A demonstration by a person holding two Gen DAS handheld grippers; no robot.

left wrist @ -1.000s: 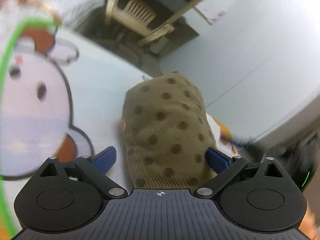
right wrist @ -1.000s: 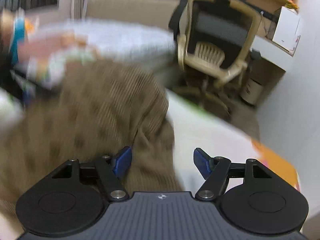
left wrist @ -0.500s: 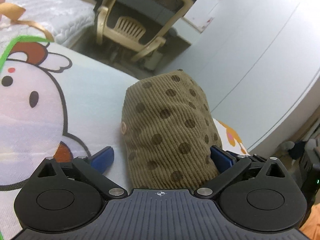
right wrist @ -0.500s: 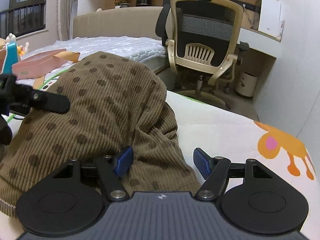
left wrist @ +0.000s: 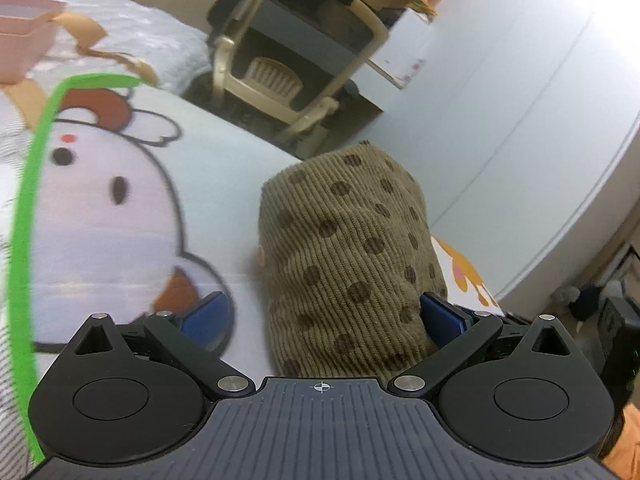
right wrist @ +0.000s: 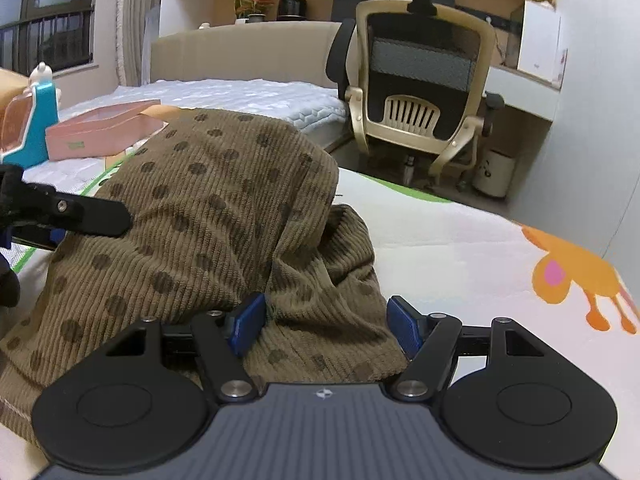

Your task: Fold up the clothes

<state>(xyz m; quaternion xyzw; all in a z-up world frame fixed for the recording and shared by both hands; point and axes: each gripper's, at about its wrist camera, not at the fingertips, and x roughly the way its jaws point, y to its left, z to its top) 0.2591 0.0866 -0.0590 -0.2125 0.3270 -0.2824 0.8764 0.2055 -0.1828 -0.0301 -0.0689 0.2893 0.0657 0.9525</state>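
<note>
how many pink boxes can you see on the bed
1. A pink box lies on the white mattress, left of the brown dotted garment; the left wrist view shows it at top left. Others may be hidden.

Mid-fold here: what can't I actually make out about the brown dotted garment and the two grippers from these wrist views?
- Brown dotted garment: its type and full outline; the right gripper body and the frame's lower left edge cut it off.
- Left gripper: the cloth's near end and any contact with the pads, hidden behind the gripper body.
- Left wrist view: mat cartoon blurred.
- Folds underneath: hidden by the top layer in both views.
</note>
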